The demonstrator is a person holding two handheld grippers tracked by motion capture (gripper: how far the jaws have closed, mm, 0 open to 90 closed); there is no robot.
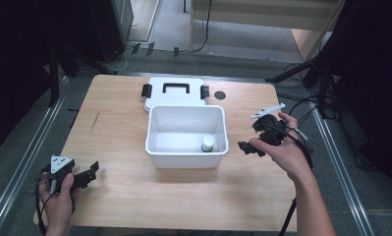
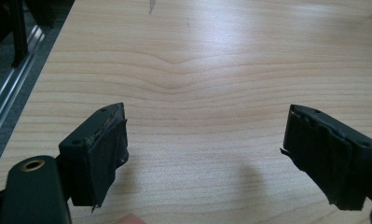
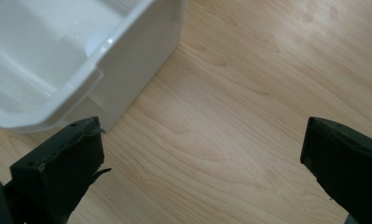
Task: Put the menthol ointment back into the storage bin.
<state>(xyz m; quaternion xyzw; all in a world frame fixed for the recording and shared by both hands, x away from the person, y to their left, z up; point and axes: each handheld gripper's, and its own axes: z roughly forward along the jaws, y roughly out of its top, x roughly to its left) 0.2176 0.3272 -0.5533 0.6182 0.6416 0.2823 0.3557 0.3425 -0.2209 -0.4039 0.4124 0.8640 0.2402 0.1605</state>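
At the middle of the light wooden bench stands an open white rectangular plastic box, and inside it, in the corner toward your near right, a small white bottle with a green band stands upright. Just behind the box, toward the far edge, its flat white lid with a black handle and two black side clips lies on the bench, touching or nearly touching the box's far wall. A small dark round mark sits on the bench just right of the lid. Your left gripper is near the bench's near left corner, held in your left hand; in the left gripper view its two black jaws stand wide apart over bare wood with nothing between them. Your right gripper is just beside the box's right wall, gripped by your right hand; in the right gripper view its jaws are likewise spread wide and hold nothing, with the box's outer corner close to one jaw and bare bench between them. Beyond the far edge, grey floor and black cables are visible.
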